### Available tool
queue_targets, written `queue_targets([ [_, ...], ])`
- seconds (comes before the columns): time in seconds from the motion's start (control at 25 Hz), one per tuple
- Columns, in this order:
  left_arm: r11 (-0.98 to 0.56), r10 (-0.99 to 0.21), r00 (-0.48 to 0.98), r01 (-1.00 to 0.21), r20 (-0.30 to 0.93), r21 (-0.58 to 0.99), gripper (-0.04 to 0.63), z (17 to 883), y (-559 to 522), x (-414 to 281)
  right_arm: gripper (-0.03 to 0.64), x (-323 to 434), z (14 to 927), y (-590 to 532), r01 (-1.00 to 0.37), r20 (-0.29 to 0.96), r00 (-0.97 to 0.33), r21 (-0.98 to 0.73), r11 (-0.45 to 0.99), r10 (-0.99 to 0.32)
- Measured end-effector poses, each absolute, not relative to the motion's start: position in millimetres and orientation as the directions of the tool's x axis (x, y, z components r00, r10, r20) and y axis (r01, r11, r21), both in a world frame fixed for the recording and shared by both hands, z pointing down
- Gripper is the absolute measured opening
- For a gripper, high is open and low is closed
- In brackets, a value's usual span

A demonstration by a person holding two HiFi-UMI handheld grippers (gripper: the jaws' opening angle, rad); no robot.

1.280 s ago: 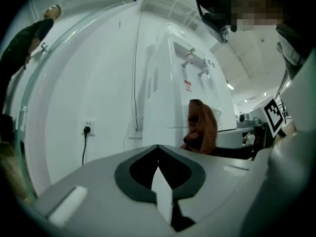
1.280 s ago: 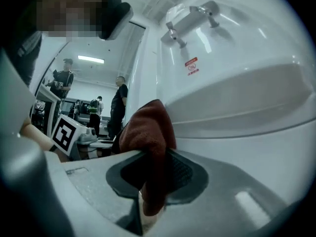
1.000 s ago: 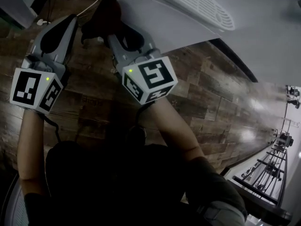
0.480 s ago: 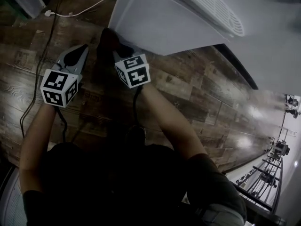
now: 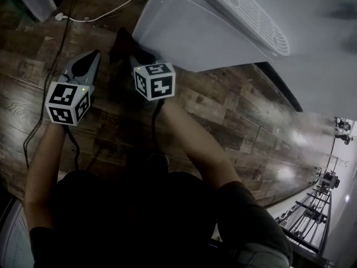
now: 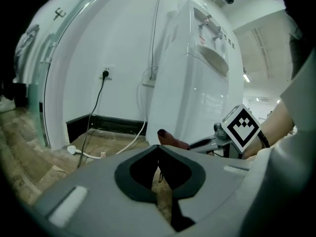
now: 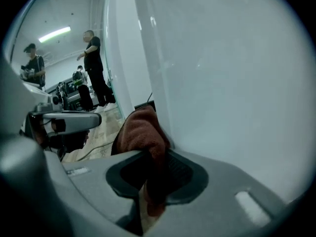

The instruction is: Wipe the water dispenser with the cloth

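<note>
Right claw (image 7: pixel 154 154) pinches the brown cloth (image 7: pixel 140 130). The cloth lies against the lower side panel of the white water dispenser (image 7: pixel 222 83), near its corner. Left claw (image 6: pixel 159 148) is pressed together and holds nothing. It sits near the dispenser's base, apart from the cloth. A white cable (image 5: pixel 106 13) lies on the wooden floor (image 5: pixel 234 121) beside the dispenser.
</note>
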State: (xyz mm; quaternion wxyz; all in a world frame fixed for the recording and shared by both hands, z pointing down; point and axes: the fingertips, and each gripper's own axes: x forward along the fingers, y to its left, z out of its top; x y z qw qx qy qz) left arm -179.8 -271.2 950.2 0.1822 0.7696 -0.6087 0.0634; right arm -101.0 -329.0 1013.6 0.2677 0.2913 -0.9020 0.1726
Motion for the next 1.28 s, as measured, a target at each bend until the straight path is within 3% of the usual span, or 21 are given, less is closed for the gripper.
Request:
queue_targets([
  [0.44,-0.192,-0.948,0.232,-0.963,0.217,0.189,0.018,808.5,-279.4,-197.5,0.065,-113.4,864.2,-324.3,-0.646,0.487,-0.727,-0.242,0.724,-0.485],
  [0.68,-0.163,-0.951,0.192,-0.977,0.242,0.137,0.020,714.1,-267.7,-195.9,0.066,-115.1,752.5,-320.6,-0.663,0.464,-0.727,-0.284,0.693,-0.506],
  [1.28,-0.261,-0.923,0.285,-0.958,0.261,0.120,0.020,484.3,-274.6,-175.1,0.066,-132.7,516.0,-333.7,-0.684,0.401,-0.729,-0.445,0.578,-0.554],
])
